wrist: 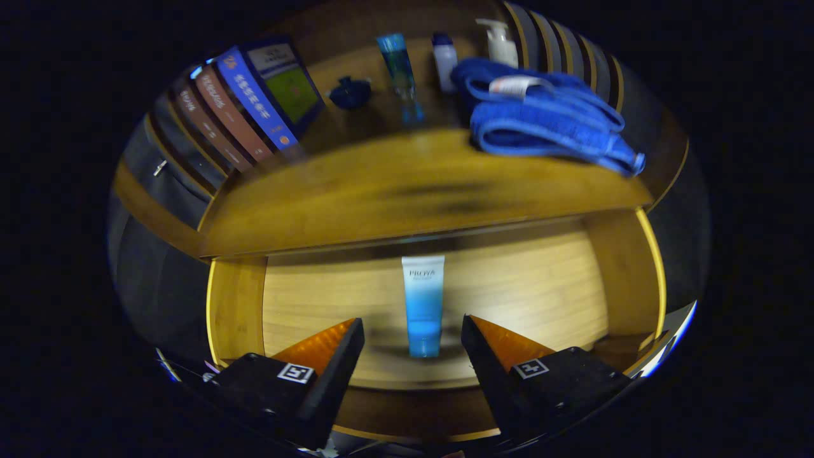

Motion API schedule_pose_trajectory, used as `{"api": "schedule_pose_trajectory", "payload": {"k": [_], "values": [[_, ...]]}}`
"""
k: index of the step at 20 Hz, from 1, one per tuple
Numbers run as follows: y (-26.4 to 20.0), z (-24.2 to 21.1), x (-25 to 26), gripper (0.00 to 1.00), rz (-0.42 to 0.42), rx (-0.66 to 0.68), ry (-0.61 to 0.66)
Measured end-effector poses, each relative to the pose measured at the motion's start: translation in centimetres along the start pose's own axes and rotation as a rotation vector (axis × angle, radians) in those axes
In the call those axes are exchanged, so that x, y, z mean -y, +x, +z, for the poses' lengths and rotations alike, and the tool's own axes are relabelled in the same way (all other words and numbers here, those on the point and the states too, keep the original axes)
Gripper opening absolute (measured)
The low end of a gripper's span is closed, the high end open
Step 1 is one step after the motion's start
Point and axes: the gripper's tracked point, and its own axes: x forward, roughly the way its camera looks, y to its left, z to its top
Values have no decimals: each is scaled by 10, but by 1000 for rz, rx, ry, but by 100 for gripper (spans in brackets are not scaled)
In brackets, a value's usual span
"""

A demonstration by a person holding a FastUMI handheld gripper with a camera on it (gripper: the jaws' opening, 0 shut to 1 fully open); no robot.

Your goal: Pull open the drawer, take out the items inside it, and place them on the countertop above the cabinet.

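Drawer (235,305) is pulled open under the wooden countertop (407,191); inside it one blue-and-white cosmetic tube (424,305) lies flat on the drawer floor, cap end toward the gripper, white crimped end toward the back; nothing else visible in the drawer.

Gripper (413,331) hangs above the drawer's front edge, jaws wide apart, gripping nothing; the tube's cap end sits between the two fingertips in view but neither finger touches it.

On the countertop: folded blue towel (547,124) with a white label, at the right near the front edge, one corner overhanging it; row of books (245,108) leaning at the left; behind, a small dark blue object (350,93), too blurred to identify; a green-blue tube (399,73) lying lengthwise; a small white bottle with blue cap (444,60); a white pump bottle (501,43) at the back right, just behind the towel.
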Motion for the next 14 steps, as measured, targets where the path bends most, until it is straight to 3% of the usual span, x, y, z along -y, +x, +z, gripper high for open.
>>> {"api": "schedule_pose_trajectory", "payload": {"k": [6, 9, 11, 14], "values": [[17, -16, 3, 96, -65, -145, -6], [26, -22, 12, 77, -95, -199, 42], [28, -13, 17, 74, -124, -187, 39], [17, -7, 16, 47, -117, -185, 5]]}}
